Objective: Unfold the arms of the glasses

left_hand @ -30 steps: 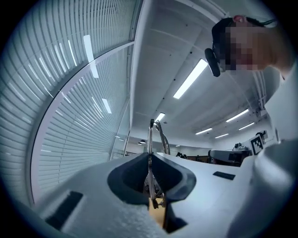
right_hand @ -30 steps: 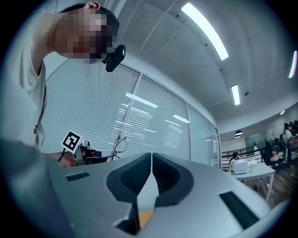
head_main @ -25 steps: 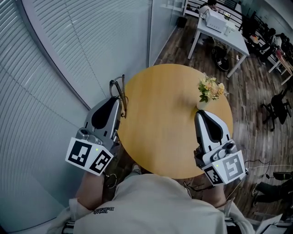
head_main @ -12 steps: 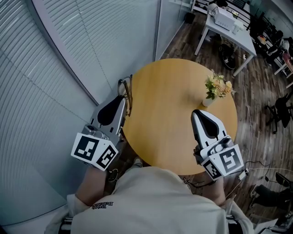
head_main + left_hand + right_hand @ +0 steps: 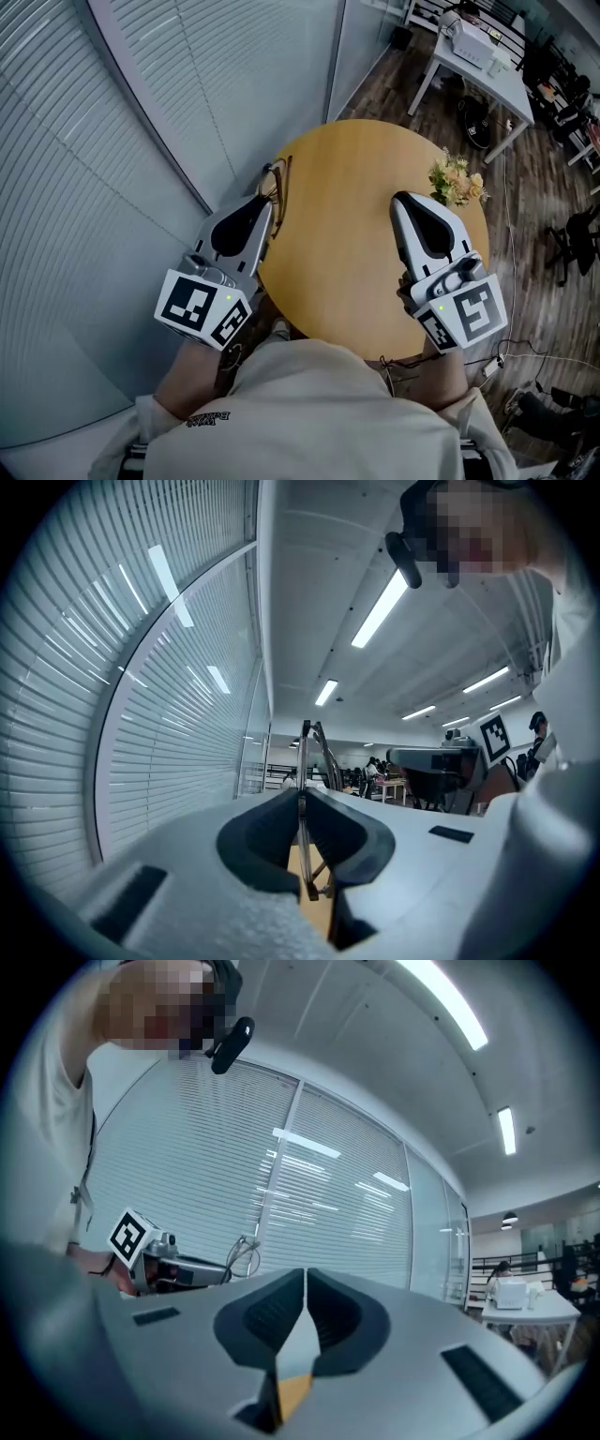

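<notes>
Left grey two-jaw tool point(image 5: 263, 207), marker cube at near end: level, pointing far, jaws clamped on thin dark-framed glasses point(image 5: 279, 180). Right grey two-jaw tool point(image 5: 403, 199): level, pointing far, jaws together, nothing between. Forearms close to torso.

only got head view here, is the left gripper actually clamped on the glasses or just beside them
Observer: Clamped. In the left gripper view the left gripper has its jaws shut on the thin rim of the glasses, which stand up edge-on past the tips.
Operator: and the right one, anything in it
Observer: Nothing. The right gripper view shows the right gripper with jaws together and only the table below them.
</notes>
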